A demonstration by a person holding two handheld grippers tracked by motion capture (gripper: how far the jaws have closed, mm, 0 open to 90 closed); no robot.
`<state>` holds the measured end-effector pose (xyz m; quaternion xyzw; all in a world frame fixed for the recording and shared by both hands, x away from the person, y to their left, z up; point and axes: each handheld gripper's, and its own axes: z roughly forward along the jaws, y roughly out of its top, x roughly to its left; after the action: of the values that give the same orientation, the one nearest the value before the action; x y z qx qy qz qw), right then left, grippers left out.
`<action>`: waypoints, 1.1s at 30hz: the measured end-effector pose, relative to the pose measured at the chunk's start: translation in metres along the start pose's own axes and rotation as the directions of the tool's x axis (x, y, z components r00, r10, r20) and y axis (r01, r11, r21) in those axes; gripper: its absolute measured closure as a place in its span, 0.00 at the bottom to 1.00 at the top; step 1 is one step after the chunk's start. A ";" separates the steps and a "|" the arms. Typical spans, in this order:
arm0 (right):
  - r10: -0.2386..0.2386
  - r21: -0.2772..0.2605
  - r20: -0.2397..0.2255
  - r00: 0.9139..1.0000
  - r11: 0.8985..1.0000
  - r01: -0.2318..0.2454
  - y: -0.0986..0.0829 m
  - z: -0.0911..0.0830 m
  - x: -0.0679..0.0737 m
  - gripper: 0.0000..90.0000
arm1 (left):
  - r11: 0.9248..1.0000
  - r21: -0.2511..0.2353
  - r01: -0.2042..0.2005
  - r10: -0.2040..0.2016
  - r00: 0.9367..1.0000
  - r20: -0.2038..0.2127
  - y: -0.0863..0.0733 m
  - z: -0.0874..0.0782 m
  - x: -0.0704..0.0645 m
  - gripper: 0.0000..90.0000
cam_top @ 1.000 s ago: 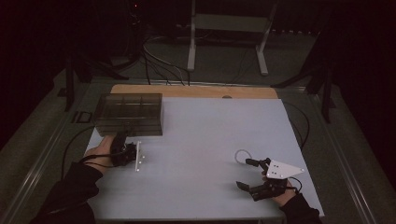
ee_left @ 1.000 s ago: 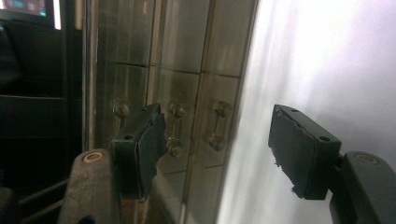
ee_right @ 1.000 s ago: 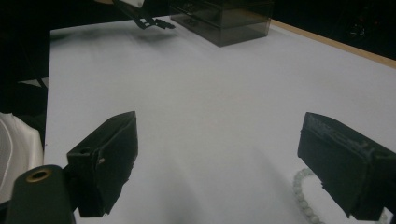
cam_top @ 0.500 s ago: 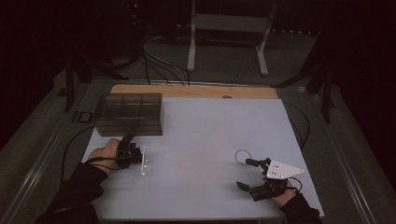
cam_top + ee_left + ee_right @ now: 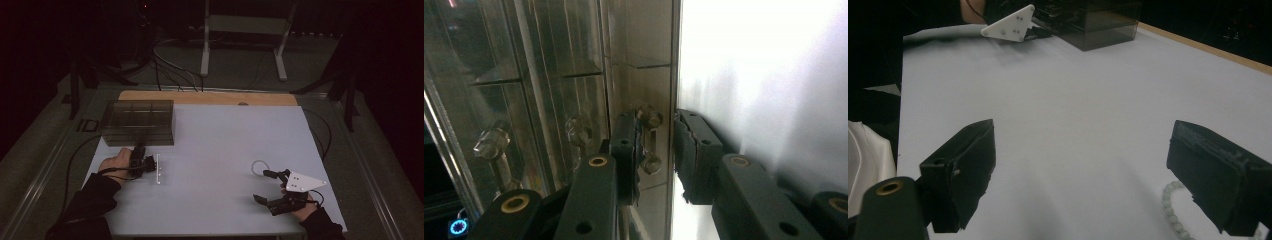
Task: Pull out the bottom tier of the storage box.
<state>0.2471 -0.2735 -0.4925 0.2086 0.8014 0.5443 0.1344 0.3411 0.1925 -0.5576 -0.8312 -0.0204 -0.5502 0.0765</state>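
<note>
Left gripper (image 5: 148, 164) sitting at the box (image 5: 138, 121) front, just below it on the table (image 5: 220, 150); jaws narrowly parted, closing around a clear handle (image 5: 649, 142) on the box face, one pad touching it, grasp not fully clenched. Right gripper (image 5: 270, 187) resting near the table's right front, jaws spread wide, holding nothing, bead bracelet (image 5: 259, 167) lying just beside one jaw.

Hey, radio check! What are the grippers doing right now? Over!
Left gripper at the clear drawer box, jaws around a drawer knob, not yet closed. Right gripper open, empty, beside the bead bracelet. Nothing in the way.
</note>
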 end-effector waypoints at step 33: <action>0.007 0.001 -0.006 1.000 1.000 -0.007 0.000 0.000 0.001 0.14 | 0.995 0.056 0.078 -0.077 0.997 -0.032 0.009 -0.001 0.000 0.90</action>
<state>0.2465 -0.2730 -0.4921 0.2095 0.8013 0.5451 0.1300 0.3409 0.1831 -0.5580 -0.8189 -0.0671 -0.5645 0.0791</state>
